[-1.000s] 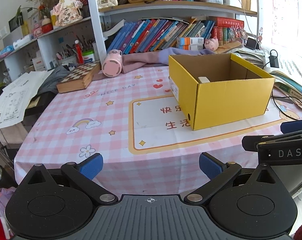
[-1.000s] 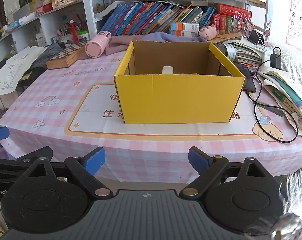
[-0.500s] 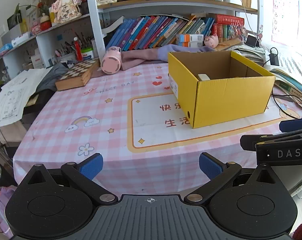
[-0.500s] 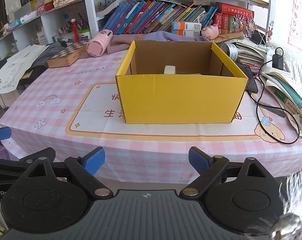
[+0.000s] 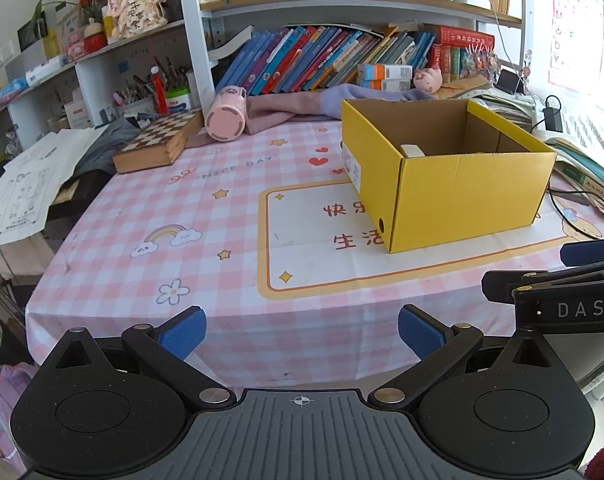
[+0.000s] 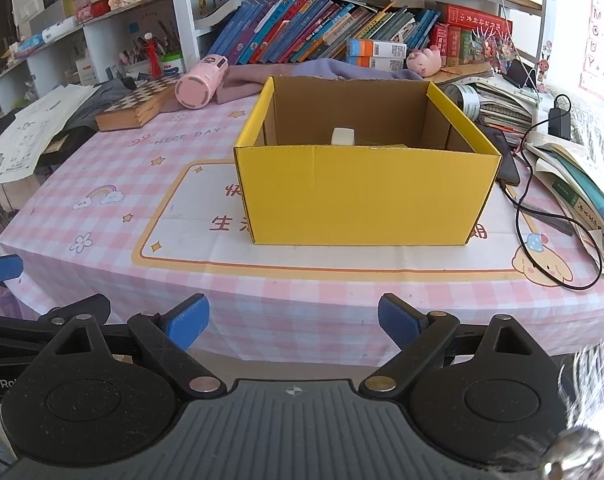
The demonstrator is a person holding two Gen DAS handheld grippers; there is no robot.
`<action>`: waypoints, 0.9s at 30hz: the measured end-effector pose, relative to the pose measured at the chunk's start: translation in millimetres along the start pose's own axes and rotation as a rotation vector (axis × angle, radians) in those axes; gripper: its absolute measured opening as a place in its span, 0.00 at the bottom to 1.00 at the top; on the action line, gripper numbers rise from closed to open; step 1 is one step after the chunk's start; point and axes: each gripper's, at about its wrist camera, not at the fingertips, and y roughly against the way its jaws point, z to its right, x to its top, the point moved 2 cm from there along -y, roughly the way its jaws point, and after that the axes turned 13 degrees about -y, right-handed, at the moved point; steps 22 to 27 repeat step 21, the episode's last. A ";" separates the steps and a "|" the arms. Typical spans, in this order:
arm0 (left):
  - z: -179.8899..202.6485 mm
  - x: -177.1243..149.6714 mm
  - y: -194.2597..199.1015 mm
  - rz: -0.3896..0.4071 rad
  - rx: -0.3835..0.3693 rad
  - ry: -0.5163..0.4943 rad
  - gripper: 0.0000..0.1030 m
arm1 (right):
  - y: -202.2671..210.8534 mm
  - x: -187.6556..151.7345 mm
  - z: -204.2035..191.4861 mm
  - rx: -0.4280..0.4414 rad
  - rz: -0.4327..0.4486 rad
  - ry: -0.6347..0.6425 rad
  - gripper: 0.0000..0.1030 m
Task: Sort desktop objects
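Note:
A yellow cardboard box (image 6: 366,196) stands open-topped on the pink checked tablecloth (image 6: 102,176); a small white object (image 6: 343,136) shows inside it above the front wall. In the left wrist view the same box (image 5: 462,196) sits to the right, with the white object (image 5: 412,150) near its left wall. My left gripper (image 5: 301,331) is open and empty, hovering off the table's near edge. My right gripper (image 6: 293,320) is also open and empty, in front of the box at the table edge. The right gripper's side shows at the left wrist view's right edge.
A pink cylinder bottle (image 5: 225,120), a wooden chessboard box (image 5: 158,142) and a mauve cloth (image 5: 286,106) lie at the back. Bookshelves rise behind. Books, a phone and a black cable (image 6: 542,216) crowd the right side. Papers (image 5: 26,184) hang off the left.
None of the objects has moved. Both views have shifted very slightly; both grippers stay open and empty.

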 end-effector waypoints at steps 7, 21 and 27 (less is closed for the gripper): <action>-0.6 1.5 -2.6 -0.005 -0.014 0.005 1.00 | -0.8 0.9 1.1 0.000 -0.001 -0.001 0.89; -4.1 2.0 -8.0 -0.005 -0.044 0.025 1.00 | -7.4 4.8 3.2 -0.009 -0.010 -0.020 0.89; -4.1 2.0 -8.0 -0.005 -0.044 0.025 1.00 | -7.4 4.8 3.2 -0.009 -0.010 -0.020 0.89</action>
